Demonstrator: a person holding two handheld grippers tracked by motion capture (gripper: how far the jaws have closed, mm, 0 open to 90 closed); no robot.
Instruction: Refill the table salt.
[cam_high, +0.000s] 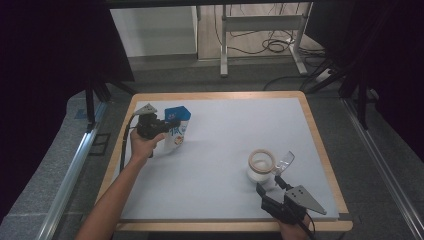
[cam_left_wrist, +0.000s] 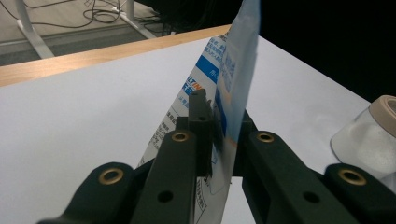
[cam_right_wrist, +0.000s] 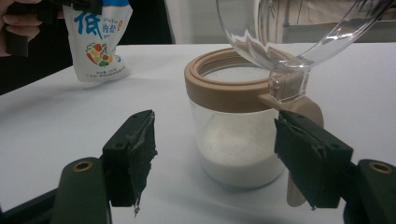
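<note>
Nearest, right gripper hovered at the tabletop's front edge, fingers spread, nothing pinched; jar with white powder, lid flipped up, stood just ahead between them, untouched. Farther left, left gripper fingers clamped the blue-white pouch, upright, bottom on tabletop.
</note>
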